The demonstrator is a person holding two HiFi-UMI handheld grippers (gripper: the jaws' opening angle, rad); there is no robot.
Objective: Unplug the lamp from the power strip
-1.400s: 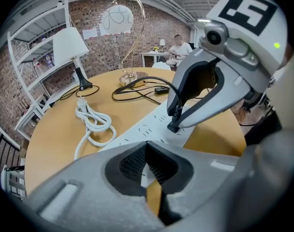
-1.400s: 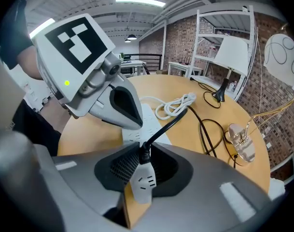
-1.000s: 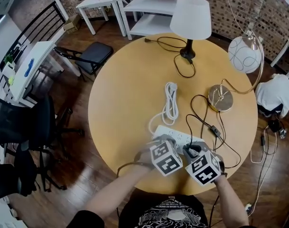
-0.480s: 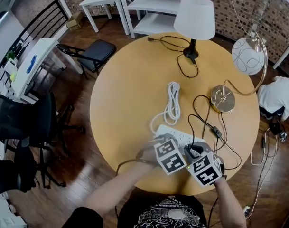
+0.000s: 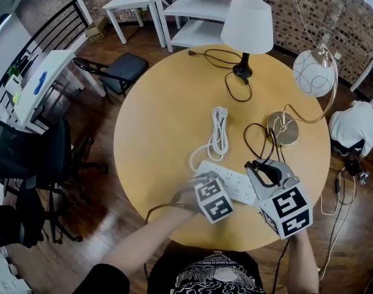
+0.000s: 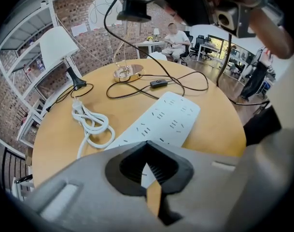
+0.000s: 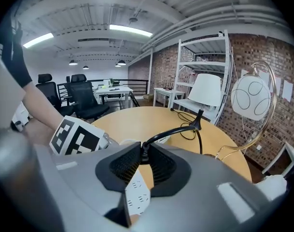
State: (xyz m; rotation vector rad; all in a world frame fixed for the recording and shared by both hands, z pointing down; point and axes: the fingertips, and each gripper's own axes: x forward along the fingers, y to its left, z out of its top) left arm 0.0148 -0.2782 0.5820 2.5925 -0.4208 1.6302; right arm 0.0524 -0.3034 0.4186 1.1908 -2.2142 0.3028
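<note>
Right gripper view: R gripper closing on lamp plug, holding it above power strip; L gripper, shut, pinning strip steady.

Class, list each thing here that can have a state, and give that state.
power strip: flat on the table, visible sockets empty
plug: out of the power strip, held clear of it
right tool: jaws closing, plug between them
left tool: jaws together, nothing between them
white cord: bundled, lying on the table
globe lamp: upright
shaded lamp: upright
</note>
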